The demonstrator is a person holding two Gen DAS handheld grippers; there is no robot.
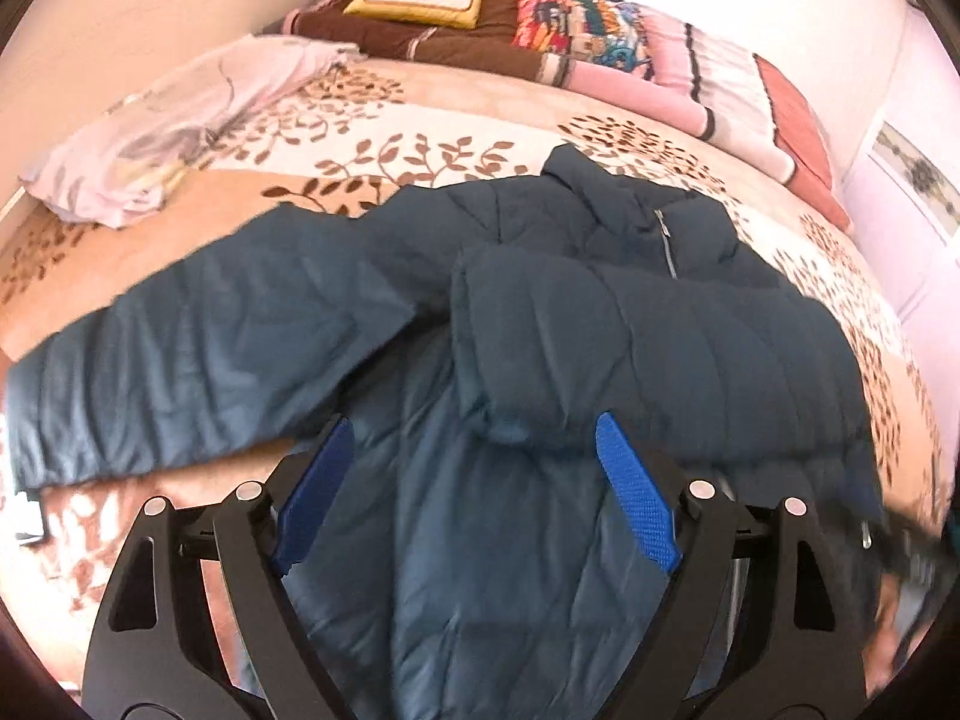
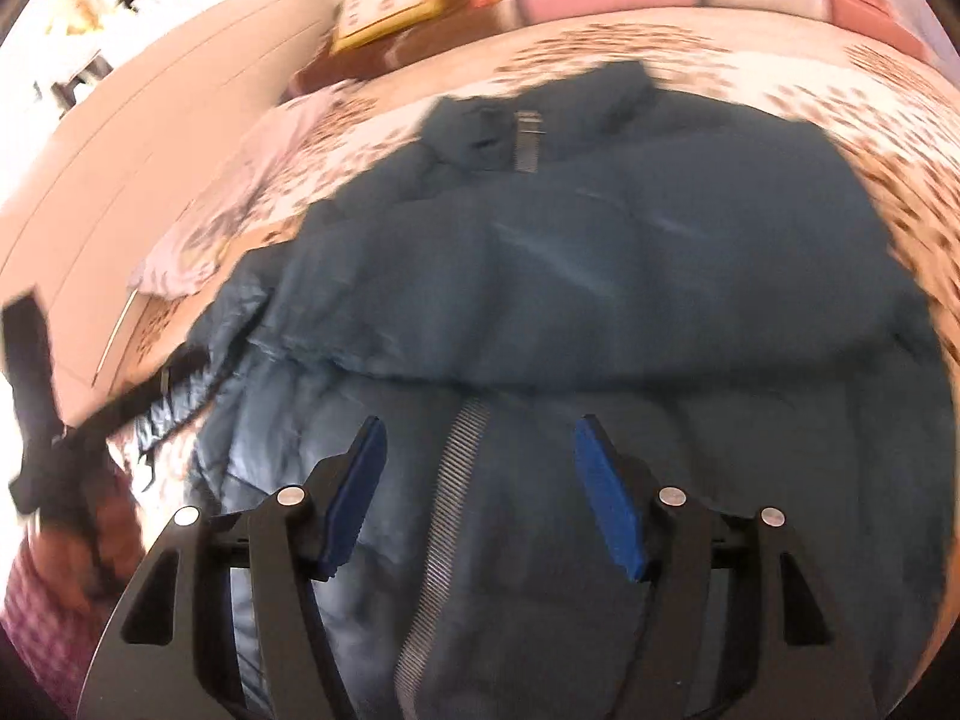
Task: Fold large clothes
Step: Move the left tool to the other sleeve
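The left gripper (image 1: 471, 438) hangs with its blue pads spread wide, holding nothing, just above the lower front of a dark blue padded jacket (image 1: 540, 330). The right gripper (image 2: 477, 441) is equally wide and empty, poised over the jacket's zipper (image 2: 441, 516).

The jacket lies face up across the middle of a bed (image 1: 420, 138) covered in a leaf-patterned blanket, its collar (image 1: 576, 174) toward the headboard end. One sleeve (image 1: 600, 324) is folded across the chest; the other sleeve (image 1: 180, 354) stretches flat toward the bed's left edge. A pale crumpled cloth (image 1: 162, 126) sits near the far left corner, and pillows (image 1: 570, 18) line the head of the bed.

Likely risks: the slick, puffy fabric may slip from a shallow pinch, and the folded sleeve may spring back open.
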